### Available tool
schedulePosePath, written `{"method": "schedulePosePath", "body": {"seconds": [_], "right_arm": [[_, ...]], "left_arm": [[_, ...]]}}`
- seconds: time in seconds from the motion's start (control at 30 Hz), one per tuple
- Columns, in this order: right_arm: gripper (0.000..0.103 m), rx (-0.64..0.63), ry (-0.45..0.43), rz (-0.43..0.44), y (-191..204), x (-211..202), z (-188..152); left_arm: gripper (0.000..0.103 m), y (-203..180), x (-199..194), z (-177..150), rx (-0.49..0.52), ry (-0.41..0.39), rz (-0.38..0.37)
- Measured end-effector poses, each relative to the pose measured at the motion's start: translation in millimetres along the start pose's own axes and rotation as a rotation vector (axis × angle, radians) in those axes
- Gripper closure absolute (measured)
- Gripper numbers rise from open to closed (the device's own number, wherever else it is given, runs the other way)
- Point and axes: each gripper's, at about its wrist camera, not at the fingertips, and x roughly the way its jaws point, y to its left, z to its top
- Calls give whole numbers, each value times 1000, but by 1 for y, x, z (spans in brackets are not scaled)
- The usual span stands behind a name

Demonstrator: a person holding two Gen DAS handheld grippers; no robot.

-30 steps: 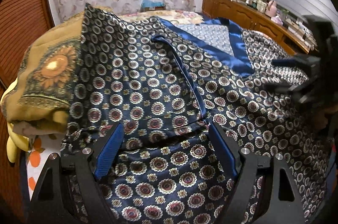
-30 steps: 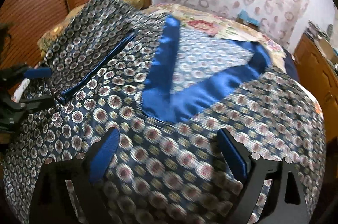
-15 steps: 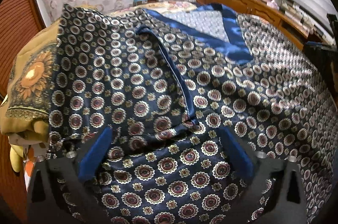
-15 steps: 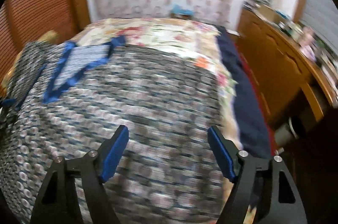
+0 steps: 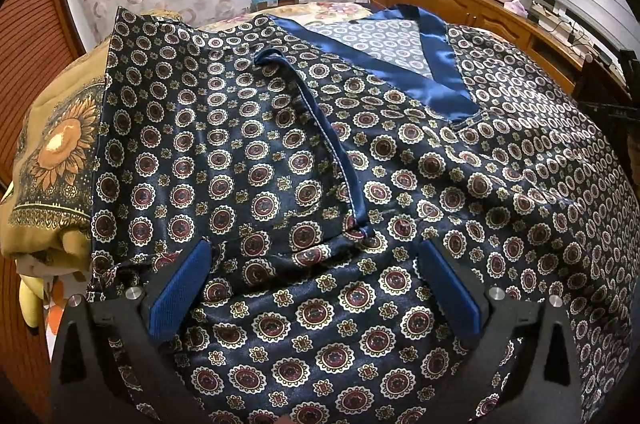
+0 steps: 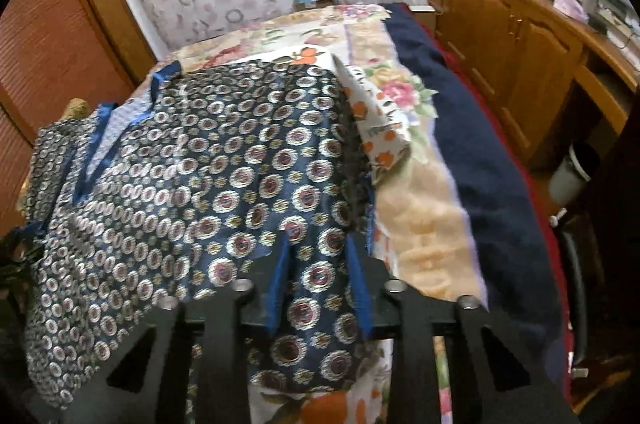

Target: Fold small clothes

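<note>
The bed carries the work: a floral sheet with a dark blanket along its right edge. Spread across most of it lies the garment, a navy satin top patterned with medallions, its plain blue neckline band toward the far end and its left sleeve folded in over the body. At the bed's left edge the cloth partly covers a mustard sunflower-print bundle.

The fabric looks thin, light, limp and glossy, so it is likely to slide on itself and slip from a shallow pinch. Hems, corners and the stitched sleeve edge seem the surest places to grip.

The right gripper sits low at the garment's right side near the bed's near edge, jaws narrowed onto a bunched ridge of cloth. The left gripper hovers above the near hem, jaws wide, holding nothing.
</note>
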Motion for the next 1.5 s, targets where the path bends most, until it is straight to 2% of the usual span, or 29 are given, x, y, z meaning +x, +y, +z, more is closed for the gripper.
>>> {"method": "schedulePosePath", "body": {"seconds": [0.03, 0.1, 0.17, 0.4, 0.53, 0.67, 0.8, 0.83, 0.9, 0.97, 1.0, 1.03, 1.17, 1.27, 1.37, 1.5], "right_arm": [[82, -13, -2, -15, 1, -2, -1], [97, -37, -9, -56, 7, -3, -2], [101, -51, -21, -59, 9, -9, -4], [102, -141, -130, -79, 57, -38, 8], [102, -241, -182, -44, 99, -53, 15], [102, -333, -170, 9, 137, -50, 11], [102, -380, -119, 37, 154, -36, 1], [101, -384, -109, 48, 155, -34, -2], [79, -378, -110, 66, 152, -35, 1], [67, -363, -136, 99, 141, -42, 3], [60, -351, -142, 86, 135, -45, 3], [58, -336, -146, 70, 131, -47, 5], [55, -286, -132, -2, 109, -45, 10], [55, -220, -91, -54, 90, -29, 15], [55, -143, -47, -53, 75, -14, 20], [57, -81, -14, -11, 64, 2, 24]], "left_arm": [[0, 0, 0, 0, 0, 0, 0], [0, 0, 0, 0, 0, 0, 0], [0, 0, 0, 0, 0, 0, 0], [0, 1, 0, 0, -1, 0, 0], [0, 0, 0, 0, -1, 0, -1], [0, 0, 1, 0, -1, 1, 0], [0, 0, 1, 1, 0, 0, 0], [0, 1, 1, 1, 0, 0, -2], [0, 2, -1, 0, -2, -2, -5], [0, 3, -6, -1, -8, -19, -11], [0, 3, -9, -2, -15, -35, -12], [0, 2, -14, -3, -22, -51, -15], [0, 0, -36, -2, -47, -117, -34], [0, -7, -55, 0, -56, -172, -57], [0, -13, -77, 0, -59, -238, -86], [0, -14, -94, -1, -75, -281, -97]]}}
